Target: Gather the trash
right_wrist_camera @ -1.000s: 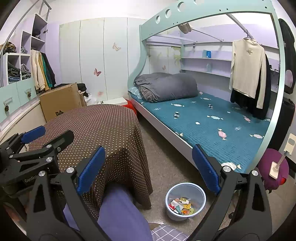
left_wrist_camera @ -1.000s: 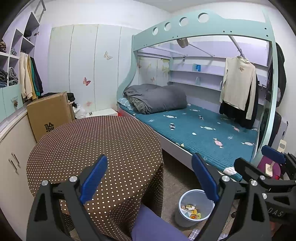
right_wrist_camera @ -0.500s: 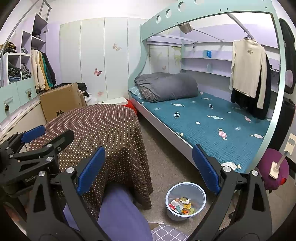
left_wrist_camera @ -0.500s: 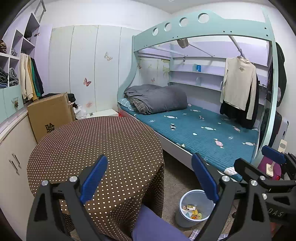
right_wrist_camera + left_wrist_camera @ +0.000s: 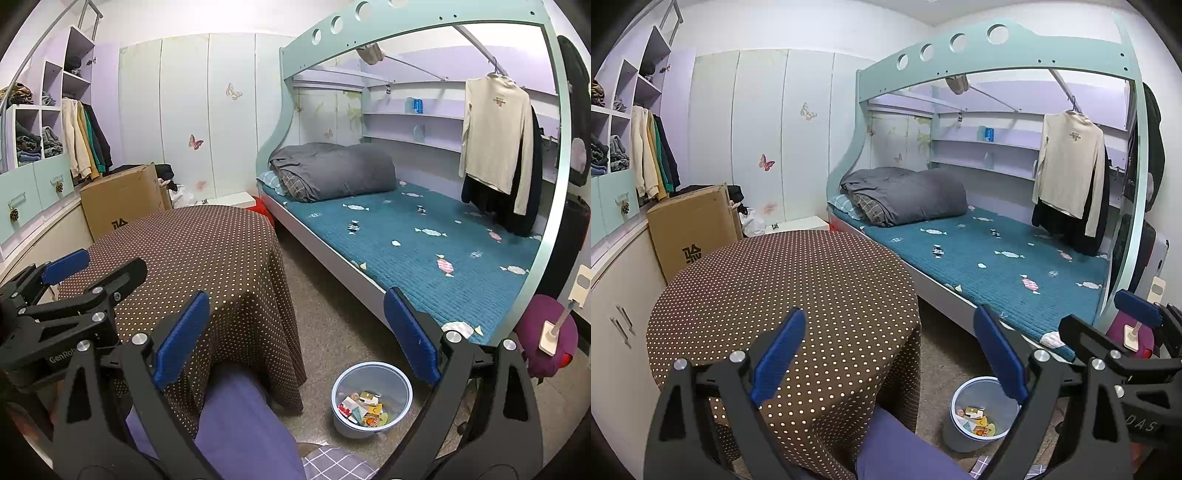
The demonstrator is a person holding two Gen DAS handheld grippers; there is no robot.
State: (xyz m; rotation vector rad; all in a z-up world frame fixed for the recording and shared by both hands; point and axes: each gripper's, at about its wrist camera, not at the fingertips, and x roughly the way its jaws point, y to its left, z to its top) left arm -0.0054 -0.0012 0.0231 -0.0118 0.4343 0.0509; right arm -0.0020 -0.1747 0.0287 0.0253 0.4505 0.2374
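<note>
Your left gripper [image 5: 886, 354] and right gripper [image 5: 295, 332] both gape wide, holding nothing. The colourful trash [image 5: 364, 408] lies in the pale blue bin [image 5: 371, 369] on the floor, right of the dotted table [image 5: 207, 251].

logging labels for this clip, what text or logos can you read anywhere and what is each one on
"GenRob", cut off: on the left gripper body, seen from the right wrist view.
"DAS", partial: on the right gripper body, seen from the left wrist view.
"验", black print: on the cardboard box.
Wrappers in the trash bin: too small to read.
Blue item on the bed shelf: too blurred to read.
</note>
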